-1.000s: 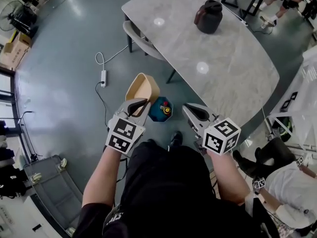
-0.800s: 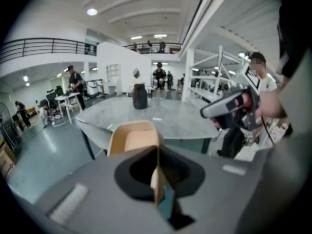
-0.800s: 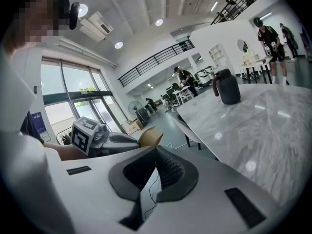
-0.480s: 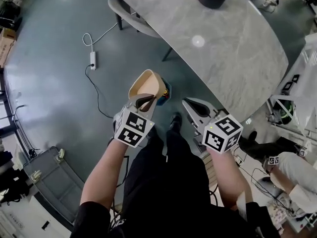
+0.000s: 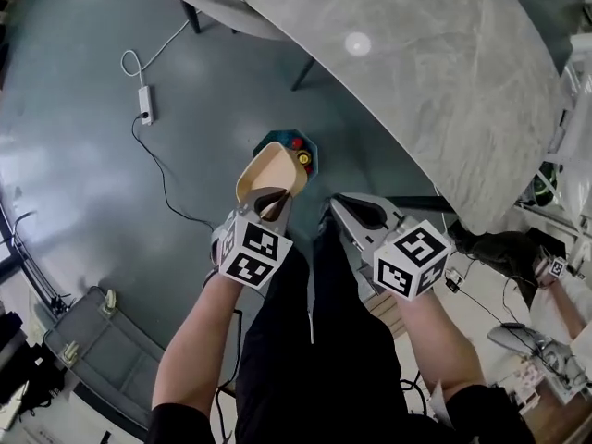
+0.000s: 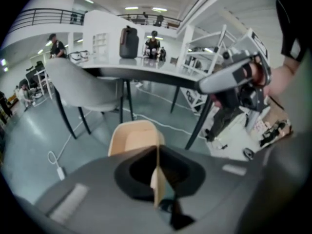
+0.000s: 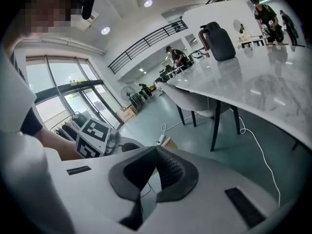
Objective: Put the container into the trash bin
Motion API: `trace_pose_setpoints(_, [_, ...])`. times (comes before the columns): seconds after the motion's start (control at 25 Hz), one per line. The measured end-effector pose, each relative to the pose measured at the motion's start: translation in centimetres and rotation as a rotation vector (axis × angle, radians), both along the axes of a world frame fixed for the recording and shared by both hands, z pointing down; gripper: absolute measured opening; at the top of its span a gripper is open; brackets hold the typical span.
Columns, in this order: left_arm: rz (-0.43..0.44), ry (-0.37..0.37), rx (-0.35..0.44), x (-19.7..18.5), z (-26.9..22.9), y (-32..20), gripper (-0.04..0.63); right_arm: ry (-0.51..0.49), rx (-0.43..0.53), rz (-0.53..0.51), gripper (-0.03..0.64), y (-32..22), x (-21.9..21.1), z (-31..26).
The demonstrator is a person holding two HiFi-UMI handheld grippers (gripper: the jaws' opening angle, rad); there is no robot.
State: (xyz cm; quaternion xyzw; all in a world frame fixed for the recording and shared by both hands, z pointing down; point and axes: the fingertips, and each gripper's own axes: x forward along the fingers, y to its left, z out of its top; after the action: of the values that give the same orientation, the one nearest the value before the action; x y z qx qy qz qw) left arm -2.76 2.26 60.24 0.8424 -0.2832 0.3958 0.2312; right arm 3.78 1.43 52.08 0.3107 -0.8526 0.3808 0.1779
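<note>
A beige paper container (image 5: 270,168) hangs over the floor, its wall pinched in my left gripper (image 5: 264,203), which is shut on it. In the left gripper view the container (image 6: 134,139) sticks out past the jaws, with its thin wall clamped edge-on between the pads. Just beyond it on the floor stands the small teal trash bin (image 5: 298,148), with red and yellow items inside. My right gripper (image 5: 340,207) hovers beside the left one, shut and empty. Its ribbed pads (image 7: 165,165) meet at the tips.
A grey marble table (image 5: 444,81) runs along the upper right, with a dark jug (image 7: 219,40) on it and a grey chair (image 5: 213,7) tucked under. A power strip (image 5: 145,100) and cable lie on the floor at left. A grey cart (image 5: 92,340) stands at lower left.
Both grippers have sunk toward the floor, the left still holding the container. The view has tipped down, so the table has slid upward and the bin now shows just past the container.
</note>
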Motion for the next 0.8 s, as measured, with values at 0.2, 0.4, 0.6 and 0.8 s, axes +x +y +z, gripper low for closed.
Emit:
trace_pose_setpoints(0.2, [0.021,-0.034,-0.029,-0.3,5.8,-0.2,0.023,0.015,-0.011,0.024,-0.006,0.0,-0.2,3.7])
trace_pose_setpoints(0.4, [0.069,-0.053,-0.048,1.0,12.0,0.1,0.023,0.026,-0.040,0.066,-0.006,-0.2,0.7,8.1])
trace_pose_setpoints(0.6, [0.127,-0.107,-0.059,1.3,16.8,0.4,0.023,0.014,-0.083,0.077,-0.006,0.6,0.9,11.4])
trace_pose_setpoints(0.8, [0.135,-0.115,-0.087,1.4,20.2,-0.1,0.023,0.034,-0.093,0.083,-0.006,0.9,1.4,13.0])
